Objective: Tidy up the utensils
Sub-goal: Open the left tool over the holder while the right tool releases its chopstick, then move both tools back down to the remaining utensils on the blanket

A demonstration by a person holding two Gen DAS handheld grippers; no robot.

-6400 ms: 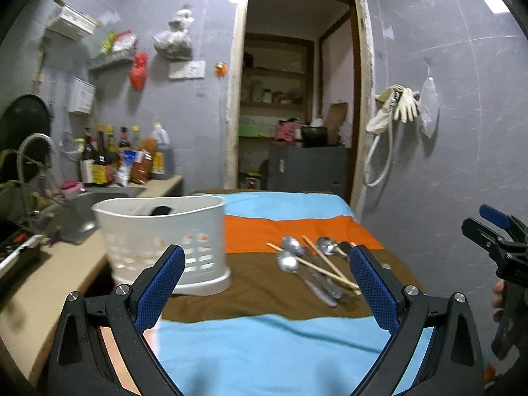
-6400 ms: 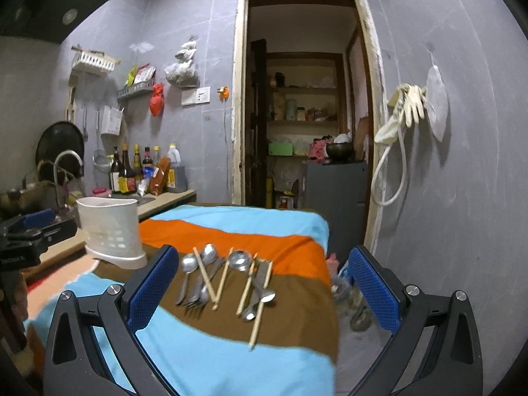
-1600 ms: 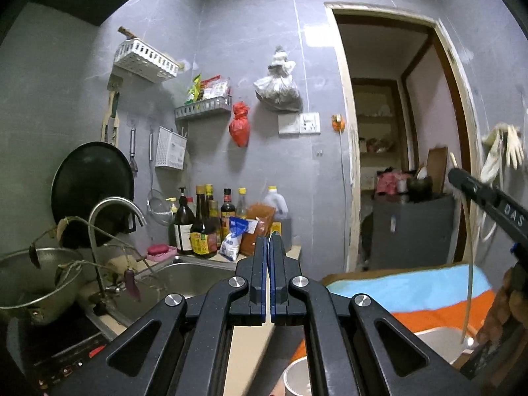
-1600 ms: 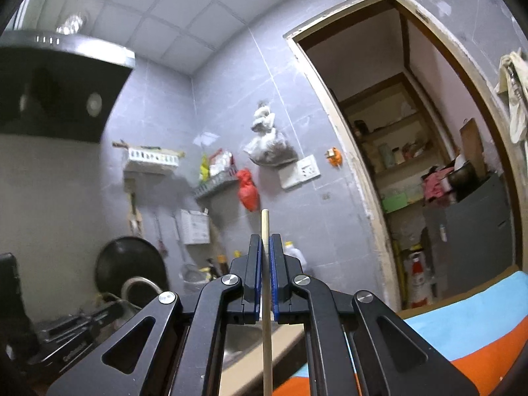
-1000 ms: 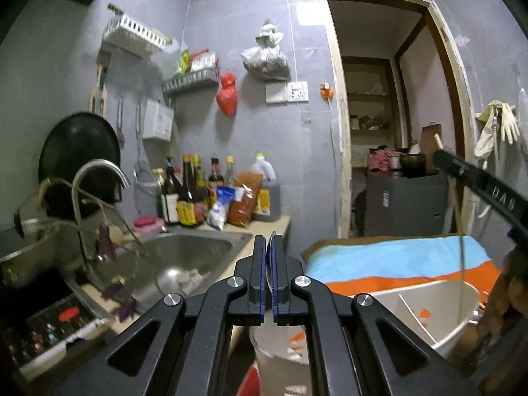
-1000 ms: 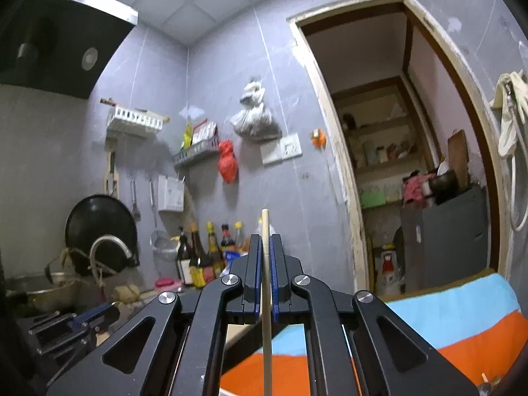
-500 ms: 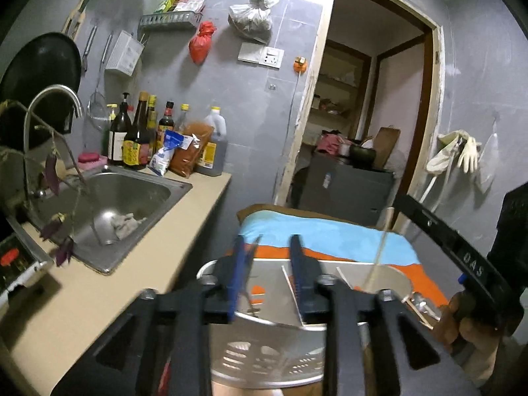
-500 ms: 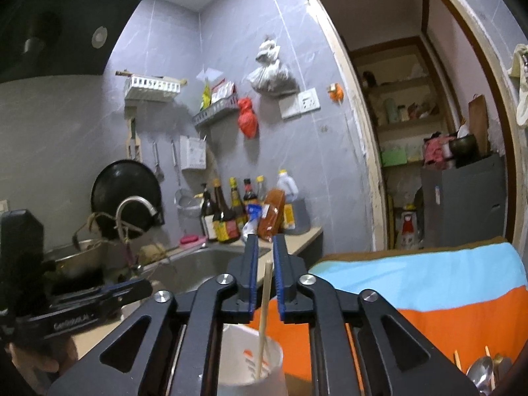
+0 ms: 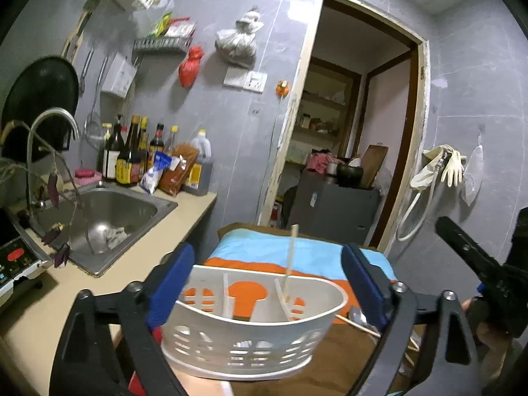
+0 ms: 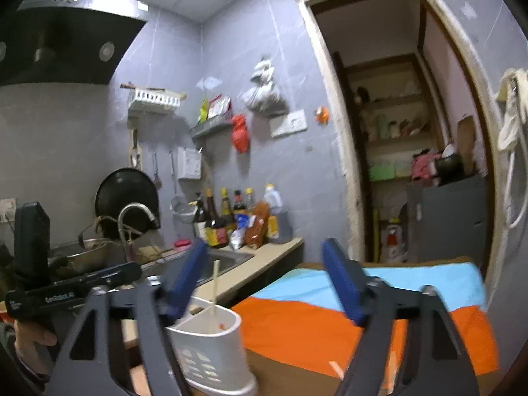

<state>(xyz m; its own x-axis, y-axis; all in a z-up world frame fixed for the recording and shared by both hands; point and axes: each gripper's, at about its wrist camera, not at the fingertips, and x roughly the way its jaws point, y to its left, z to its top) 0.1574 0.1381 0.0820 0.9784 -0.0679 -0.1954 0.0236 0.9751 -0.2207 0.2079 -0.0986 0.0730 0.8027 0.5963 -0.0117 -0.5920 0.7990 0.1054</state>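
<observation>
Both our jaws have just been opening and stand empty; right gripper (image 10: 264, 283)'s chopstick (image 9: 289, 257) stands in the caddy (image 9: 250, 340), left gripper (image 9: 267, 283) at six o'clock.

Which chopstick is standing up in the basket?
The chopstick leaning upright against the right divider of the white caddy. The other chopstick lies flat on the striped cloth behind the caddy.

surface: striped cloth (image 9: 349, 353) | on it: white caddy (image 9: 250, 340), spoon (image 9: 358, 315)
</observation>
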